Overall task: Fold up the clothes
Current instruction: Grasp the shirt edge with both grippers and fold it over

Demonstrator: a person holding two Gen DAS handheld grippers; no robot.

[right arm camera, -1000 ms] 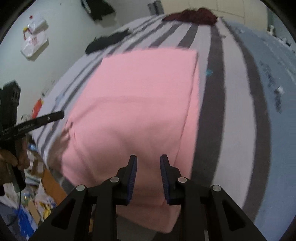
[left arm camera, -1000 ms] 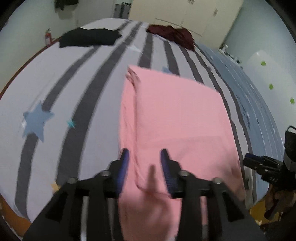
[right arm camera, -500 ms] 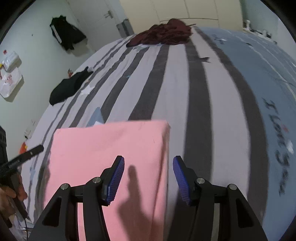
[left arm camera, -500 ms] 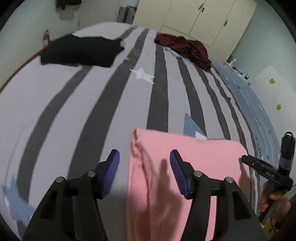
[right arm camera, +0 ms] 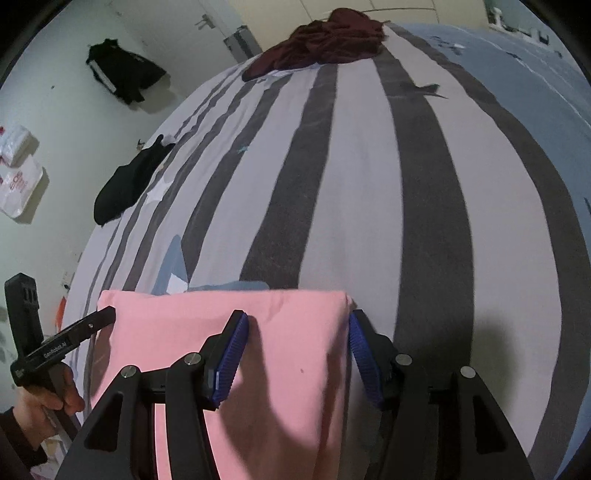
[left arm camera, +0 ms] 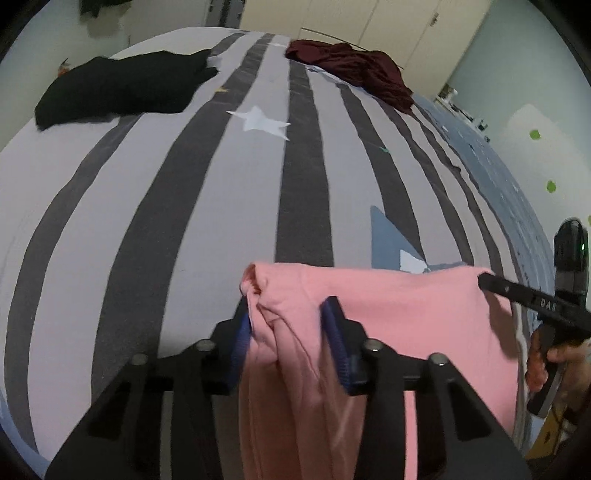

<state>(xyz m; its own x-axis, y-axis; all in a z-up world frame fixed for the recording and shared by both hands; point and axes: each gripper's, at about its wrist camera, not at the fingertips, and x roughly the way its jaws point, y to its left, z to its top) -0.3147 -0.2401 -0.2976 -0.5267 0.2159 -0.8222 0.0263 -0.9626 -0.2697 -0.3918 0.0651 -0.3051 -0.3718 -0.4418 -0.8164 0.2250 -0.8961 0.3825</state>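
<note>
Pink garment (left arm camera: 388,306) lies folded flat at the striped bed's near edge

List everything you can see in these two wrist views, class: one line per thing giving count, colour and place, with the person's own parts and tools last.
Pink garment: 1, pink, folded, at the near edge of the bed, between both grippers' fingers.
Black garment: 1, black, far left of the bed.
Maroon garment: 1, dark red, crumpled at the far end of the bed.
Bed cover: 1, pale grey with dark stripes and stars, blue along the right side.
Wardrobe doors: cream, behind the bed.
Dark jacket: 1, black, hanging on the wall.
Plastic bags: white, on the left wall.
Left gripper: black with blue pads, open around the garment's left corner.
Right gripper: same, open around the right corner.
Hand: on the left gripper's handle.
</note>
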